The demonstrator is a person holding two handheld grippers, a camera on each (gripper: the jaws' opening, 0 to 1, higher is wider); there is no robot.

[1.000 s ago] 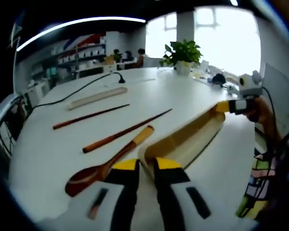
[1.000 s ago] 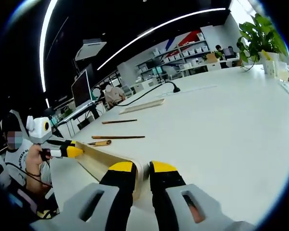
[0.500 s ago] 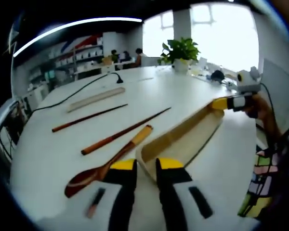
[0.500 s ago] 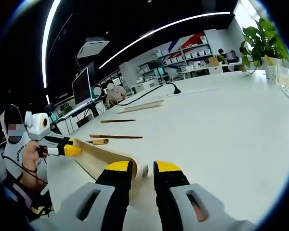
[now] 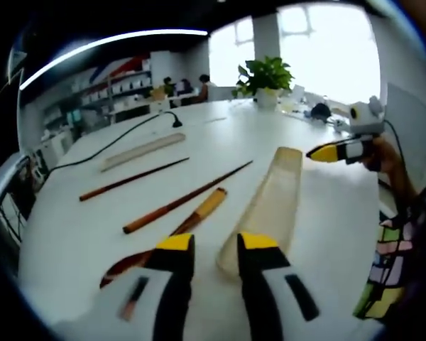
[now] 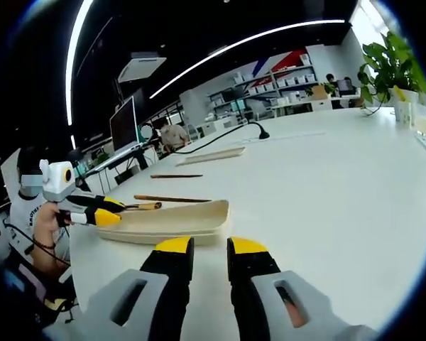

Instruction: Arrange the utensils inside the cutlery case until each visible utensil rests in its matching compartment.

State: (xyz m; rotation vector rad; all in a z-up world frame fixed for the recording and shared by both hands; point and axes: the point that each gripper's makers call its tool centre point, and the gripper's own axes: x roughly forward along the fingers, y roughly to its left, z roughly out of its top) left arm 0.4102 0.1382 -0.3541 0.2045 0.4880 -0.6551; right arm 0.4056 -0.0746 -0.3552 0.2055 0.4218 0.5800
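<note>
Lying flat on the white surface (image 5: 326, 234), cutlery case (image 5: 266, 209) pointing lengthwise away from left gripper (image 5: 216, 244), right gripper (image 6: 202, 247), both jaws slightly parted, gripping nothing, no legible writing.

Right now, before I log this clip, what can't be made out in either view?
- Spoon bowl: left gripper view, hidden behind the left claw.
- Cutlery case compartments: too blurred in the left gripper view; in the right gripper view its near wall hides the inside.
- Chopsticks: right gripper view, too small for detail.
- Right claw: a narrow gap shows between the jaws; nothing is between them.
</note>
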